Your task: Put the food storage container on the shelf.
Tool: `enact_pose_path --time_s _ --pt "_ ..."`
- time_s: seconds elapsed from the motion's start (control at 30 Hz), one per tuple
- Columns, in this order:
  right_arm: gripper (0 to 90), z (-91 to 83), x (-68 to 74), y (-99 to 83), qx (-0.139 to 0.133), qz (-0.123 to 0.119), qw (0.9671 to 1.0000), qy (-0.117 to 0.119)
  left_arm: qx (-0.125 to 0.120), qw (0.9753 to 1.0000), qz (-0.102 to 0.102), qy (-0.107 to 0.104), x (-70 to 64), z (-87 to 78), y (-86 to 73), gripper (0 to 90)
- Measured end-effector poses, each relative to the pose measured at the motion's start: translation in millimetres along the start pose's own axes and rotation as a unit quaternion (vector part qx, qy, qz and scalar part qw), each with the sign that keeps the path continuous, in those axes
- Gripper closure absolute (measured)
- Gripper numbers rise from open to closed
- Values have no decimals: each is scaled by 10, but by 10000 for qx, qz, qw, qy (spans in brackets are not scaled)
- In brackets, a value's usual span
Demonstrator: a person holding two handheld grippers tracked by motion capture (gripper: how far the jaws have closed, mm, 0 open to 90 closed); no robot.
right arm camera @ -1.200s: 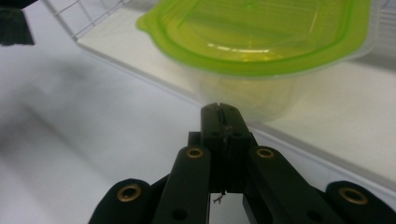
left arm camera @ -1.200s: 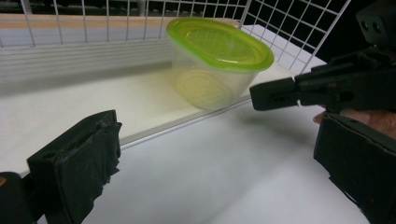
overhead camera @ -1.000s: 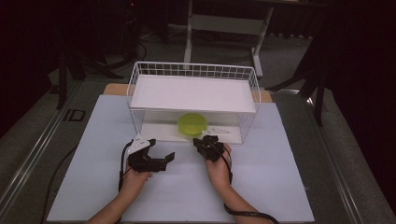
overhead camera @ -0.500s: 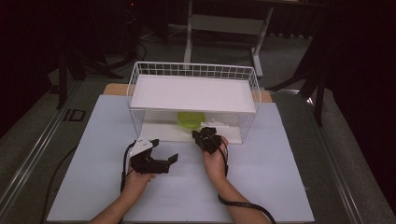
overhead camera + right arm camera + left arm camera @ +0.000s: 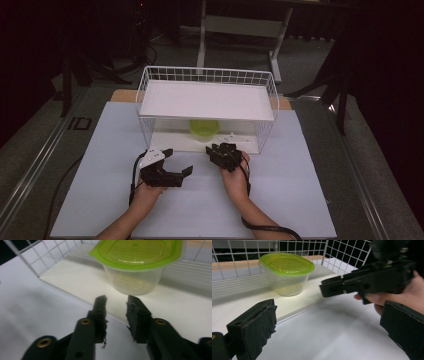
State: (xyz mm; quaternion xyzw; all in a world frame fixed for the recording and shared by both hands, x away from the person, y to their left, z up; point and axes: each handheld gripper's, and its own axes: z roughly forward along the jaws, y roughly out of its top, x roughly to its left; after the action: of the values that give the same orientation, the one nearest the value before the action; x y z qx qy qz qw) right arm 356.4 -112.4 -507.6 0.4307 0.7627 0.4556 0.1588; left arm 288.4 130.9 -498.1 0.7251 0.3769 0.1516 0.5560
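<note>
Container (image 5: 136,267), clear plastic with green lid, sits on lower shelf of wire rack (image 5: 210,77), near its front edge. Right gripper (image 5: 116,303) just before it, jaws slightly apart, empty. Left gripper (image 5: 177,162) wide open, empty.

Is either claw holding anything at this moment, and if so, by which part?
Nothing is held. The right claw points at the green-lidded container with its jaws slightly apart and empty; the left claw is wide open.
</note>
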Motion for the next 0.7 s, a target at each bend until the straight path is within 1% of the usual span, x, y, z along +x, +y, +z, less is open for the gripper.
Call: enact_pose_path --time_s 0.07,0.1,0.17,0.2,0.27,0.3,0.33,0.37,0.4,0.43,0.47,0.53,0.57,0.67,0.7 --pt "548 -81 23 -25 -21 -151 9999 8 -8 10000 55 -29 -30 -7 22 15" --pt "509 -127 30 -39 -64 -183 9998 27 -14 10000 73 -53 -42 -13 28 15" --pt "426 -216 36 -60 -137 -127 9997 129 -5 9999 97 -107 -72 -29 32 15" --pt "391 -253 40 -68 -147 -162 9996 172 0 9999 90 -137 -82 -35 29 15" --pt "357 -313 58 -83 -145 -241 9994 203 21 9998 62 -177 -100 -49 25 15" --pt "313 -336 70 -90 -119 -288 9993 191 15 9998 53 -207 -110 -61 25 15" --pt "275 -365 76 -100 -166 -310 9992 203 13 9997 67 -244 -118 -72 26 15" --pt "261 -397 84 -110 -189 -285 9991 231 36 9996 67 -265 -128 -79 30 15" --pt "240 -418 84 -117 -177 -272 9991 281 53 9995 113 -281 -143 -98 39 15" --pt "205 -455 85 -131 -184 -236 9989 374 61 9995 138 -283 -156 -115 46 15" --pt "197 -485 83 -147 -225 -224 9985 443 67 9994 150 -300 -168 -132 55 15" --pt "164 -522 79 -168 -203 -236 9980 557 58 9993 170 -338 -192 -170 69 15" --pt "159 -539 78 -180 -212 -269 9978 569 59 9992 181 -354 -211 -197 74 15" --pt "158 -596 73 -225 -257 -331 9980 478 70 9990 199 -392 -242 -243 69 15" --pt "158 -619 67 -236 -271 -346 9978 493 70 9989 210 -413 -254 -262 64 15"
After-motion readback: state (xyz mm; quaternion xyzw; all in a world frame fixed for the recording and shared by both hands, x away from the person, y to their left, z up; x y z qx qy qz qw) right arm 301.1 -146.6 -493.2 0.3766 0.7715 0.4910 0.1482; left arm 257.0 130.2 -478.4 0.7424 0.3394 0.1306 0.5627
